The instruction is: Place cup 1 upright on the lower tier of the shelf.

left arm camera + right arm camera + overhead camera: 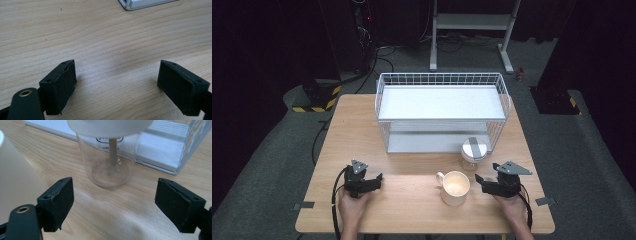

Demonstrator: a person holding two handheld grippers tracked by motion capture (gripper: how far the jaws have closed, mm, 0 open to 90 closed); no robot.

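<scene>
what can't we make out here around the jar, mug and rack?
- Clear glass jar: right gripper view cuts its white lid at the top edge; contents unclear beyond a thin stick inside.
- Cream ceramic mug: same view, cropped by the left edge and blurred; handle unseen there.
- White wire rack: high view, lower shelf mostly hidden under the upper shelf.
- Jar lid label: high view, too small to read.

Table (412,200) is showing matt pale wood grain; jar (110,162) is looking like clear glossy glass; rack (442,80) is showing white-coated wire.
</scene>
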